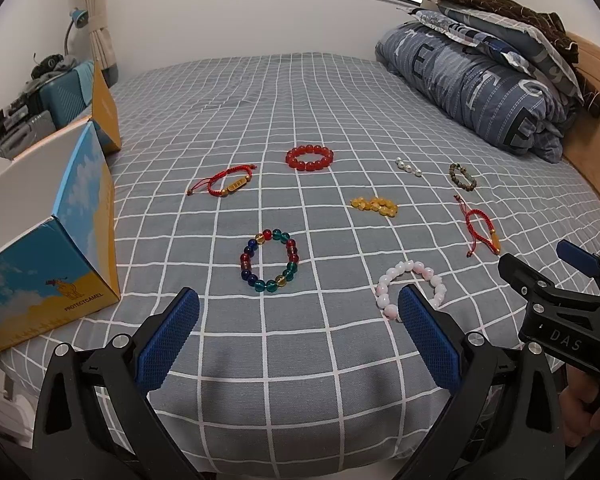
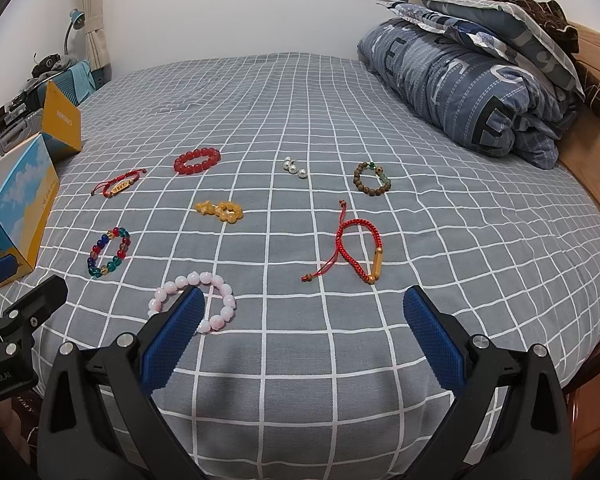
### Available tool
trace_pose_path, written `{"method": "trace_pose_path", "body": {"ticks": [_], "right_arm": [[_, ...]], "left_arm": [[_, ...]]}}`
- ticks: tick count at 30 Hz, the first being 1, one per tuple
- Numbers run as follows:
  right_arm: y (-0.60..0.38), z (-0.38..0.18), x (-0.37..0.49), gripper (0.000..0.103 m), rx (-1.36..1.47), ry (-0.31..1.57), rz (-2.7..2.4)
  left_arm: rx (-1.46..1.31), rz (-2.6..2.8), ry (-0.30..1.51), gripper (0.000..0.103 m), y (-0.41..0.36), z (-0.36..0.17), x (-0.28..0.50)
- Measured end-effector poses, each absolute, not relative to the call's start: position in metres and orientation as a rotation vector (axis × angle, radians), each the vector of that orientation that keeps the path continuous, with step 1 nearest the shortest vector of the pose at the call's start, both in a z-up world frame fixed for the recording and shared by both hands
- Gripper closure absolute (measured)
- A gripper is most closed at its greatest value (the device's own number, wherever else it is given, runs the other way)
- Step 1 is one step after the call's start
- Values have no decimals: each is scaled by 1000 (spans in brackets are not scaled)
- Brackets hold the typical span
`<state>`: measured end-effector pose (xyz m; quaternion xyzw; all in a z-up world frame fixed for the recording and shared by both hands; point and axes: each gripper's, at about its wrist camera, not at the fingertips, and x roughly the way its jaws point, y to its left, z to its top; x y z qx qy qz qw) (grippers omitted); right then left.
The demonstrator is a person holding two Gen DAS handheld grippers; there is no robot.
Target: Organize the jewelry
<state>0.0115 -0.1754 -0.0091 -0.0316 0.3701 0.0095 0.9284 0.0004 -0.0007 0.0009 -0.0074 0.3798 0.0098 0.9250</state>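
Note:
Several bracelets lie spread on a grey checked bed sheet (image 1: 300, 92). My left gripper (image 1: 298, 300) is open and empty at the bed's near edge, just short of the multicoloured bead bracelet (image 1: 270, 262); its right finger covers part of the pink bead bracelet (image 1: 410, 286). My right gripper (image 2: 304, 300) is open and empty, with the red cord bracelet (image 2: 356, 248) beyond it and the pink bead bracelet (image 2: 198, 300) partly behind its left finger. Farther off lie a red bead bracelet (image 2: 197, 161), a yellow bead bracelet (image 2: 220, 210), pearl beads (image 2: 295, 167), a brown bead bracelet (image 2: 372, 178) and a second red cord bracelet (image 2: 120, 184).
An open blue and yellow cardboard box (image 1: 48, 248) stands on the bed's left edge. A rolled quilt and folded bedding (image 1: 488, 80) are piled at the far right by the wooden headboard (image 1: 592, 136). Suitcases and clutter (image 1: 40, 92) sit beyond the left side.

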Motion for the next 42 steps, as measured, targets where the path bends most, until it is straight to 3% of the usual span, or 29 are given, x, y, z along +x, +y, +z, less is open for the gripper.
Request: {"method": "trace_pose_path", "body": {"ticks": [42], "right_arm": [[-172,7,8,7,-90,721,34]], "left_arm": [[-7,35,770,6,-1,4,-1]]}}
